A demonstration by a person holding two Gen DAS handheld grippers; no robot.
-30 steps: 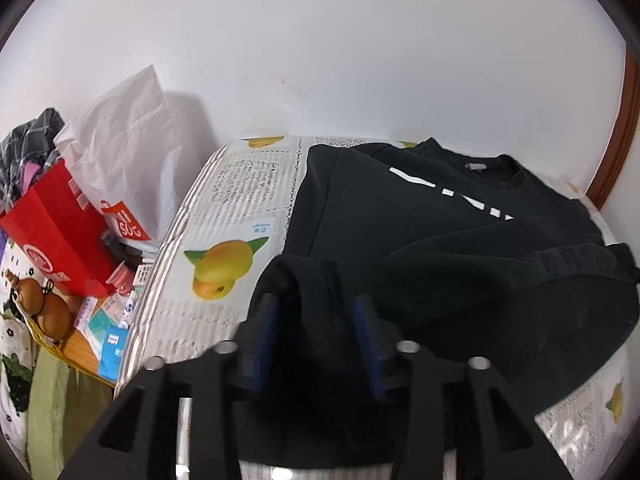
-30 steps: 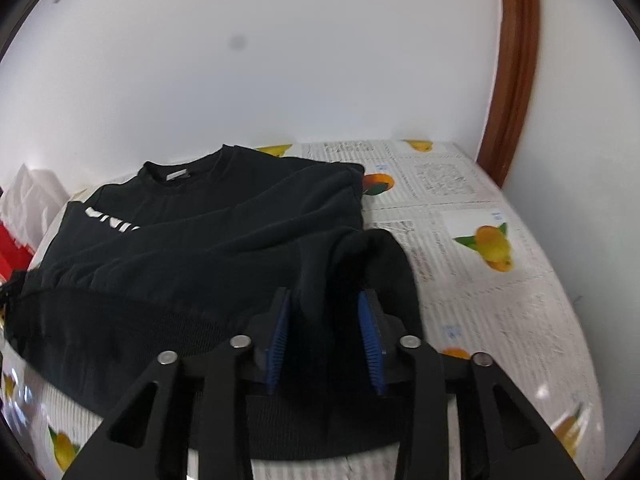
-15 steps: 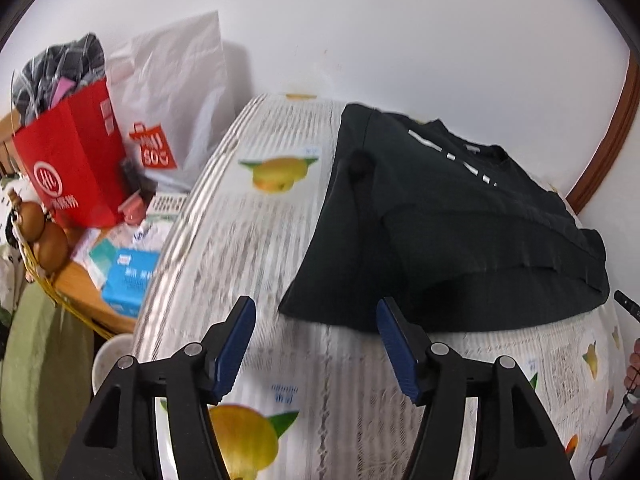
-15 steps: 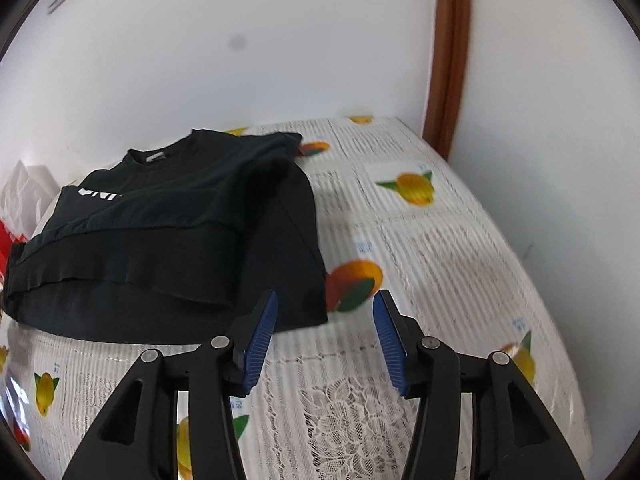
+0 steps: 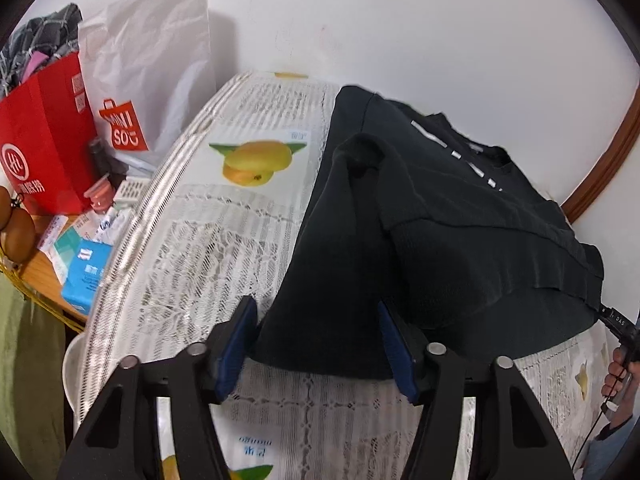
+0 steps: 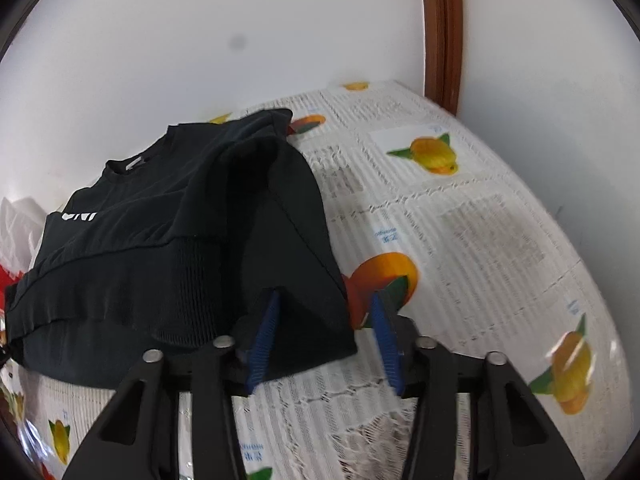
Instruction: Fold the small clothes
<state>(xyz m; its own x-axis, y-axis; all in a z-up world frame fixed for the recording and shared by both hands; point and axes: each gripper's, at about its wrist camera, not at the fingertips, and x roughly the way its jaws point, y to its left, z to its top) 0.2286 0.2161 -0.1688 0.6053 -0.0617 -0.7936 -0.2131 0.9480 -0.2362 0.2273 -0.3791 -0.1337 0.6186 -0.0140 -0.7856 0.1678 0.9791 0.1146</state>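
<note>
Two grippers: both of mine are spread wide, holding nothing, each straddling a near corner of the black sweatshirt [image 5: 440, 216].
Left gripper [image 5: 316, 348]: the near-left hem corner lies between its blue pads [image 5: 236, 340]; the cloth looks close to both pads, but I see no pinch.
Right gripper [image 6: 324, 336]: the near-right corner sits against the left pad, while the right pad stands over bare tablecloth [image 6: 480, 216], apart from the cloth.
Sweatshirt position: flat on the fruit-print tablecloth, collar toward the wall, hem toward me, white lettering showing below the collar.
Done so far: I judge both sleeves are folded in, since ridged flaps lie on top at either side and the outline reads as a neat rectangle.
Left to do: probably a fold of the hem up toward the collar, then perhaps one more to make it compact.
Pose: both tools low and tipped forward toward the table edge, fingers level with the cloth, side by side at the hem.
Beyond the left side: a red paper bag [image 5: 44, 140] and a white shopping bag [image 5: 156, 56] stand off the table's edge.
</note>
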